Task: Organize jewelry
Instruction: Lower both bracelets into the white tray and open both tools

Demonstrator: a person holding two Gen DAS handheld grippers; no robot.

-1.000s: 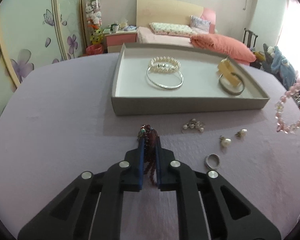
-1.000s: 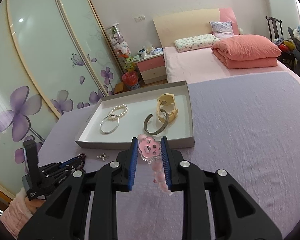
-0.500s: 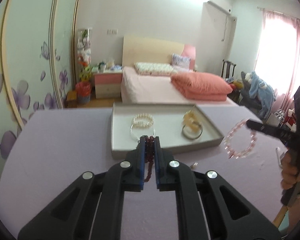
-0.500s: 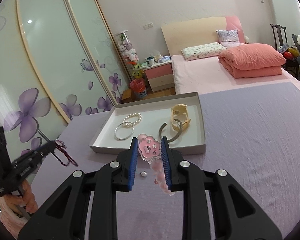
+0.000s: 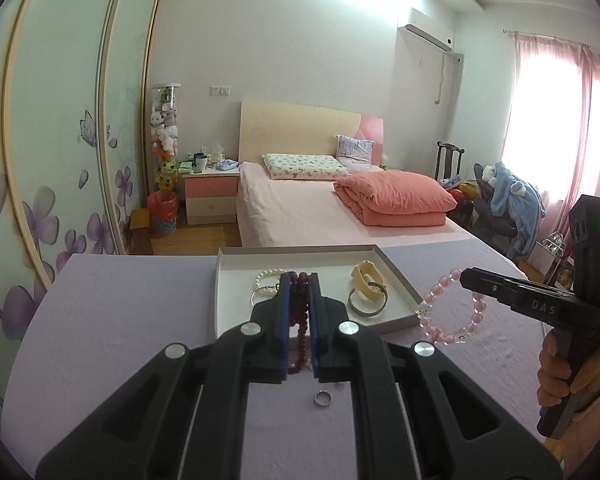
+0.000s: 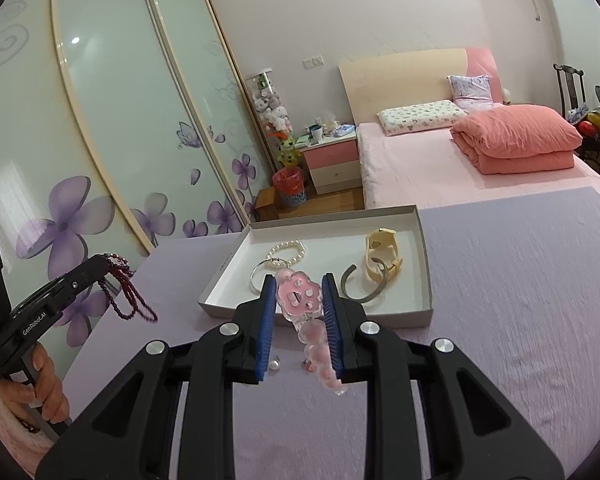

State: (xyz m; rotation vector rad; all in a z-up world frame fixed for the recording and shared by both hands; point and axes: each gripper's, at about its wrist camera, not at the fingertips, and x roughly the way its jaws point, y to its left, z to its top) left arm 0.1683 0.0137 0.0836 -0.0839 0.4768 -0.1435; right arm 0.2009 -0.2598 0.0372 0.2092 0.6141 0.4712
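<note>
Above the table point(image 5: 120, 320), each hand-held gripper clamps a bracelet hanging lengthwise downward.

Tray point(image 5: 396, 276) sits on table point(image 5: 120, 320), at its far edge, bed point(image 5: 308, 208) behind it. In tray: pearl bracelet point(image 6: 288, 252) far left, ring bangle point(image 6: 260, 276) touching its near side; open cuff point(image 6: 360, 284) right, watch point(image 6: 382, 256) behind it, overlapping. On table nearer than tray: 1 ring point(image 5: 323, 398), 1 pearl earring point(image 6: 275, 365). Left gripper point(image 5: 299, 280) and right gripper point(image 6: 299, 284) sit above table, before tray, left one left of right. Nightstand point(image 5: 210, 192) left of bed.
</note>
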